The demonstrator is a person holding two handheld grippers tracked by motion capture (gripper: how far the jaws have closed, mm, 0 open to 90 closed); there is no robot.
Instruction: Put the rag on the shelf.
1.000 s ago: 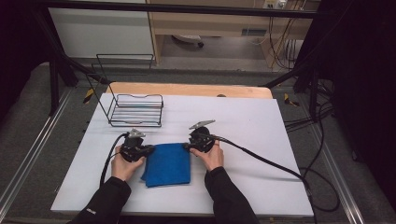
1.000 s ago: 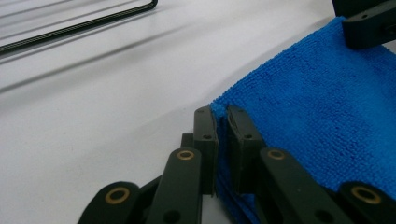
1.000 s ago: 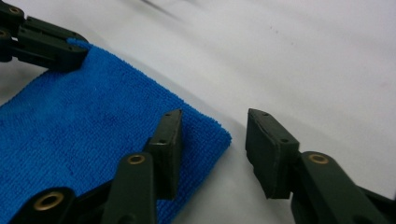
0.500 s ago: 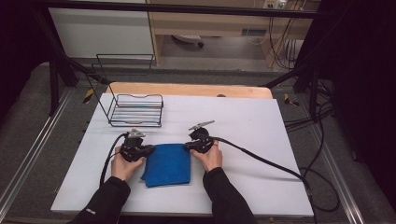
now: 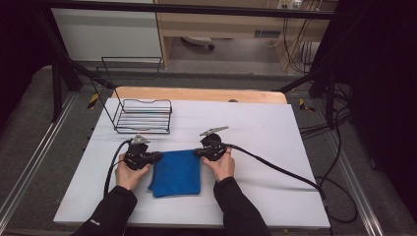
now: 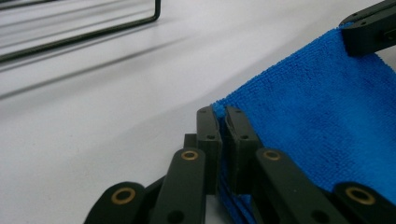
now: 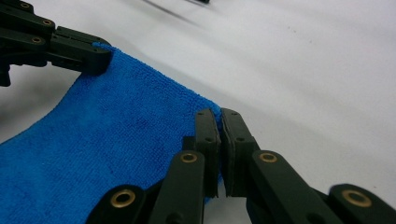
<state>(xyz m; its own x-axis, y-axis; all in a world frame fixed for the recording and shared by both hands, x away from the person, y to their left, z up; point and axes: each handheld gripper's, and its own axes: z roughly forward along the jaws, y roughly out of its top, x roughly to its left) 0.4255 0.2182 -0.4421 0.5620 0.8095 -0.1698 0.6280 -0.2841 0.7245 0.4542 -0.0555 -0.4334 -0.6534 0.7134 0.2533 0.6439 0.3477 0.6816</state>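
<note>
One blue cloth [image 5: 176,172] lies folded on the white bench [image 5: 275,142], near its front edge. Two grippers hold it: the left gripper [image 5: 156,157] pinches its far left corner, and the right gripper [image 5: 197,152], whose fingers have just been closing, pinches its far right corner. One wire rack [image 5: 142,117] stands behind.

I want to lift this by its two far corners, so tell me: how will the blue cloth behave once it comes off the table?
The blue cloth looks like soft terry, so it will probably hang limp. The left gripper and right gripper each pinch a corner, so the middle may sag. Its fuzzy pile should resist slipping.
</note>
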